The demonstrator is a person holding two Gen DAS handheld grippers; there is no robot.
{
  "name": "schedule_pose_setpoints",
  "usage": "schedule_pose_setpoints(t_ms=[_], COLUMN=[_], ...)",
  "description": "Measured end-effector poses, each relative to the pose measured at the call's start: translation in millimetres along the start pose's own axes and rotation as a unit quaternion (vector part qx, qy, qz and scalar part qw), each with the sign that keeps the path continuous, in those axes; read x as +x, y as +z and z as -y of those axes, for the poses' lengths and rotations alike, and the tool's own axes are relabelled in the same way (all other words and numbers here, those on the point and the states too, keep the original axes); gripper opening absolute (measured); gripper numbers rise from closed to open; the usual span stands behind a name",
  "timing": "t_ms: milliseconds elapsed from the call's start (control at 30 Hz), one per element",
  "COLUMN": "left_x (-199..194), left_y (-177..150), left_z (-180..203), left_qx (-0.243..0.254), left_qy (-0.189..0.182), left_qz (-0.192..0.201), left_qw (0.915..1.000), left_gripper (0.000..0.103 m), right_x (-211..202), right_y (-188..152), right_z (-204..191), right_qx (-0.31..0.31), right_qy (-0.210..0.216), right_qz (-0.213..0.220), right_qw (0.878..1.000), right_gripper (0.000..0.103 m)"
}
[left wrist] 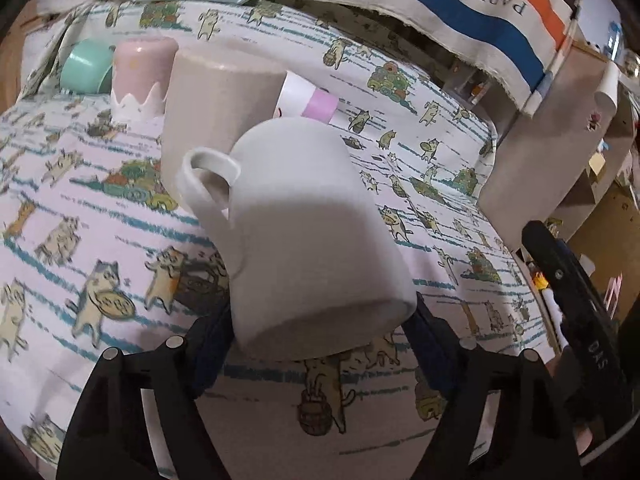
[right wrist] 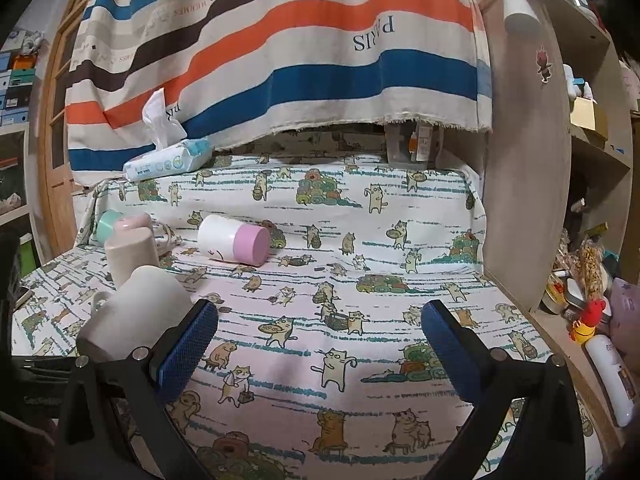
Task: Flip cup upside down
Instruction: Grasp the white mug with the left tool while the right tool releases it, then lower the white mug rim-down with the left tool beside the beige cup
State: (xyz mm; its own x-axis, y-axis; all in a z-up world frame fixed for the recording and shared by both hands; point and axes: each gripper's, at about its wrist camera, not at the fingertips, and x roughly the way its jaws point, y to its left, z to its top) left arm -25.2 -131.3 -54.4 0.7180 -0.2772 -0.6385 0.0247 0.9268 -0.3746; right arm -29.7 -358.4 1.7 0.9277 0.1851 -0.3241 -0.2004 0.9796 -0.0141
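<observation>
Two grippers work over a cat-print cloth [right wrist: 360, 240] spread on the counter, with only the left one engaged. At far left a mint cup [left wrist: 84, 66] lies behind a pink cup [left wrist: 140, 76] and a beige cup [left wrist: 208, 116], both standing mouth down; a white-and-pink cup [right wrist: 234, 245] lies on its side a little to their right. The left gripper [left wrist: 324, 344] has its jaws clenched on the white mug [left wrist: 304, 232], gripping it near the rim and holding it tilted above the cloth, its base pointing up and away from the jaws, its handle to the left, its long axis leaning off vertical. Judged from this, the mug is mostly turned over and needs levelling and lowering rim-first onto bare cloth just in front of the beige cup. The right gripper [right wrist: 320, 344], jaws released and holding nothing, hovers to the mug's right, well clear.
</observation>
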Motion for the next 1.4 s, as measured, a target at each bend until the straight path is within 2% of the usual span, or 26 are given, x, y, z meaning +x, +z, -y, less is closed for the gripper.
schedule_pose_setpoints(t_ms=[167,433,833,1133,1400], left_x=[-13.8,-14.3,9.4,28.0,42.0], left_y=[12.6,42.8,92.5,104.6,104.4], left_z=[-2.6,1.4,13.0,19.5,20.6], left_qx=[0.032,0.085,0.128,0.148,0.163], left_qy=[0.013,0.019,0.011,0.02,0.024], left_qz=[0.019,0.012,-0.009,-0.013,-0.003], left_qw=[0.9992,0.9961,0.9917,0.9887,0.9863], left_gripper=[0.078,0.077,0.076,0.075,0.074], right_x=[7.4,16.3,36.8,44.4,43.1], right_y=[5.3,20.3,32.6,26.9,23.7], right_z=[-3.4,-19.4,-20.2,-10.0,-13.7], right_qx=[0.009,0.006,0.021,0.044,0.033], right_qy=[0.01,0.02,-0.005,-0.012,-0.017], right_qz=[-0.007,0.011,0.031,0.028,0.027], right_qw=[1.0,1.0,0.999,0.999,0.999], right_gripper=[0.103,0.102,0.103,0.102,0.102])
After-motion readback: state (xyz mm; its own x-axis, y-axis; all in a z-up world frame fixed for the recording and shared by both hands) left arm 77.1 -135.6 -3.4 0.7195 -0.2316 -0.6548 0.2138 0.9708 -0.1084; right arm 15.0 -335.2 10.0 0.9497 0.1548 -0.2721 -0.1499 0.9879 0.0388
